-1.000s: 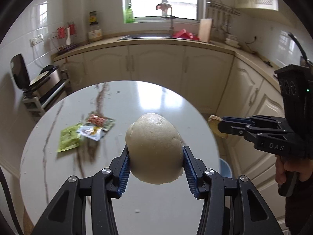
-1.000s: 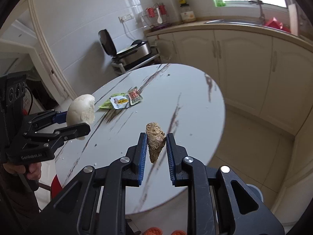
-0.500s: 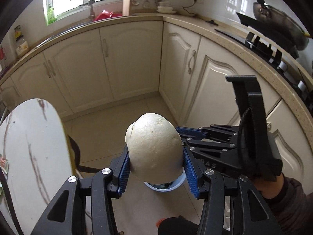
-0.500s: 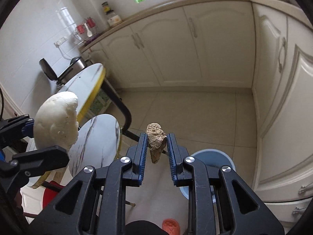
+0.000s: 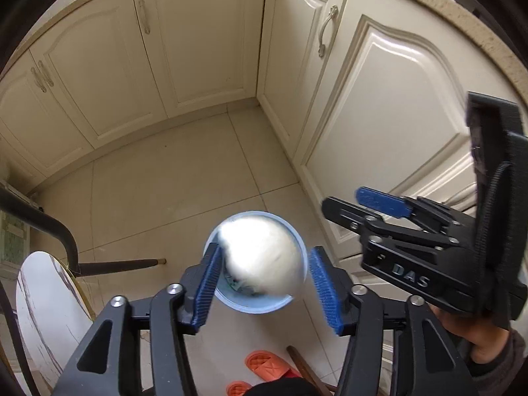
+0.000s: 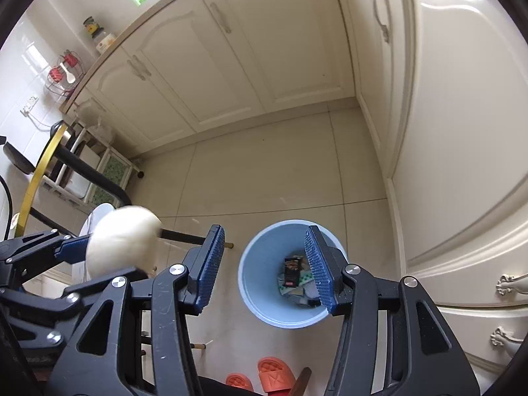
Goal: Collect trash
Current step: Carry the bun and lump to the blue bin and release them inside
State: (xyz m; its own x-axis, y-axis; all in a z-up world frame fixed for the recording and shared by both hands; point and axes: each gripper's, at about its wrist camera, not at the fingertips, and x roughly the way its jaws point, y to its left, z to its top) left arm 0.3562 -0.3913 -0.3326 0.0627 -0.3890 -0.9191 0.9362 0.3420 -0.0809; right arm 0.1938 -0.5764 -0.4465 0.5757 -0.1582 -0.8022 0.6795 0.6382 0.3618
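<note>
Bun (image 5: 264, 257) blurred between spread left gripper (image 5: 264, 280) pads, bin (image 5: 254, 300) directly beyond at 12 o'clock; right gripper (image 6: 264, 267) wide, empty.

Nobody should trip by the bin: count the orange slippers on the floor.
2. One orange slipper lies near the blue bin, toward the camera; the second slipper is just left of it, partly cut off. Others may be hidden.

I am seeing a pale blue bin (image 6: 250, 283) standing on beige floor tiles (image 6: 270, 178); near it orange slippers (image 6: 275, 374) are showing, above it a blurred off-white bun (image 5: 264, 257), beside cream cabinets (image 6: 231, 66).
</note>
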